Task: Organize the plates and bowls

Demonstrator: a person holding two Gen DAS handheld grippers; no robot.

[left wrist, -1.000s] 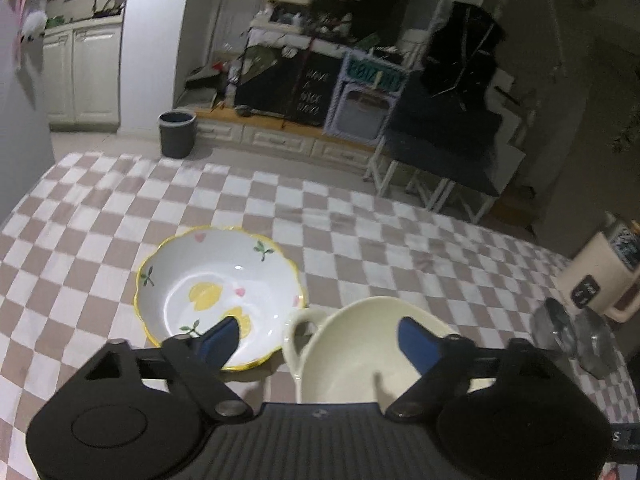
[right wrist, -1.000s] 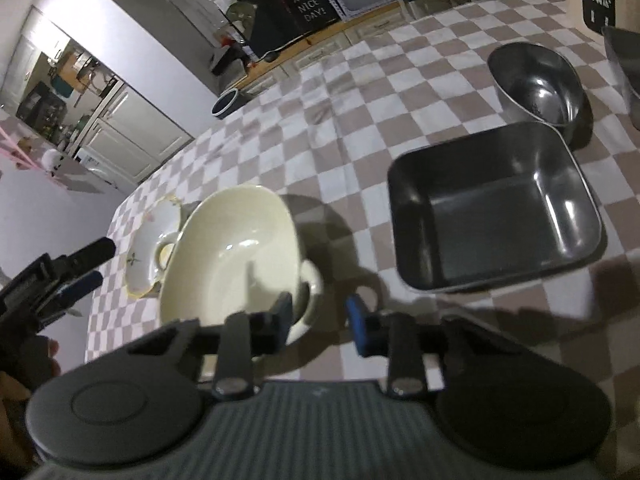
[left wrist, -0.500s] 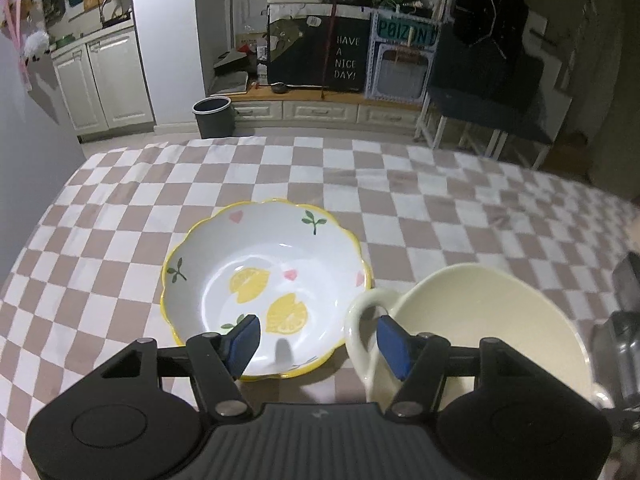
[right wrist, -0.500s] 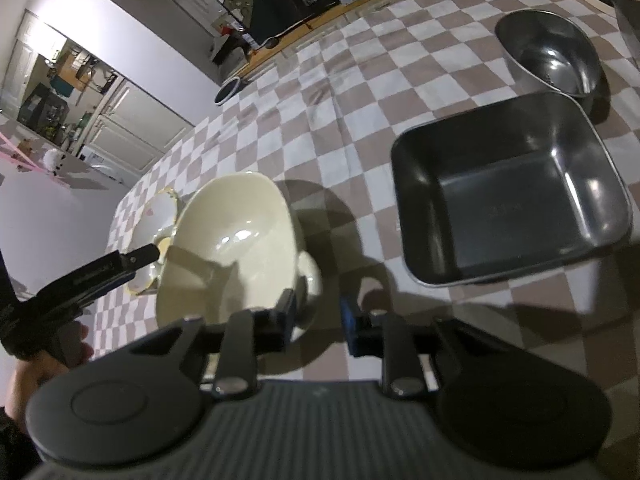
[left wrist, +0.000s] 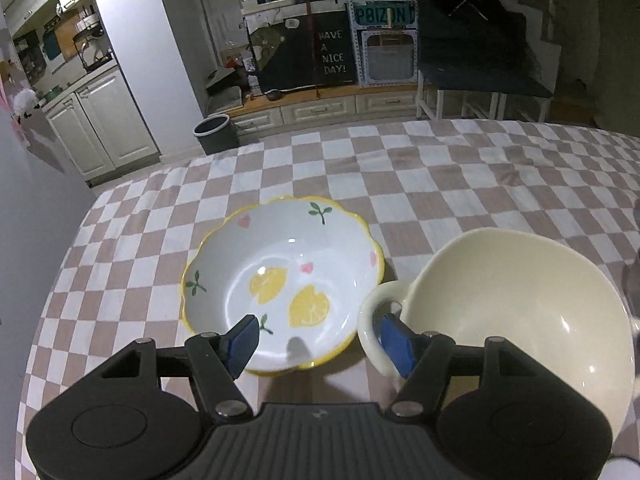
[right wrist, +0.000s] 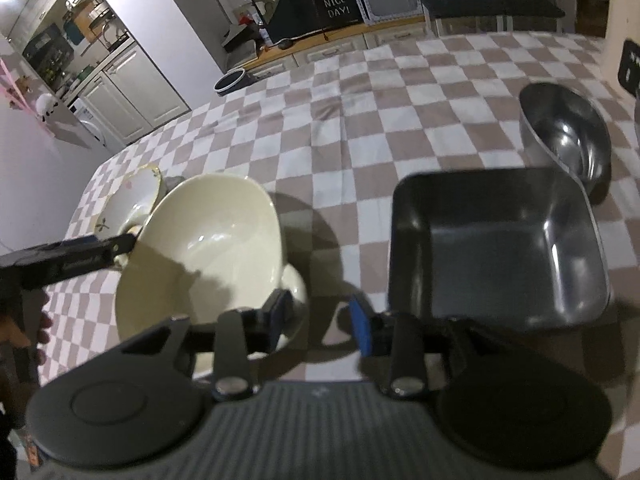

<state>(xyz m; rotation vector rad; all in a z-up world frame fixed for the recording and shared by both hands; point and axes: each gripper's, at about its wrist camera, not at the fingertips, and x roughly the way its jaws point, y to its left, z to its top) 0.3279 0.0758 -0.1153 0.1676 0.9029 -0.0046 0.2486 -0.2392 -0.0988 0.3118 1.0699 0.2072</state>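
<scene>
A cream two-handled bowl (left wrist: 516,304) stands on the checkered tablecloth, with a lemon-patterned bowl (left wrist: 280,280) just to its left. My left gripper (left wrist: 320,340) is open; its right finger sits inside the cream bowl's left handle loop (left wrist: 370,320), its left finger over the lemon bowl's near rim. In the right wrist view, my right gripper (right wrist: 320,316) is open, its jaws straddling the cream bowl's (right wrist: 208,244) right handle (right wrist: 294,284). The lemon bowl (right wrist: 128,204) shows behind it.
A square steel tray (right wrist: 496,244) lies right of the cream bowl, with a round steel bowl (right wrist: 568,140) behind it. A beige appliance (right wrist: 626,52) stands at the far right. The left gripper's arm (right wrist: 68,260) reaches in from the left.
The right gripper's jaws have spread apart around the bowl's right handle. The left gripper has moved closer, its right finger now inside the left handle loop.
</scene>
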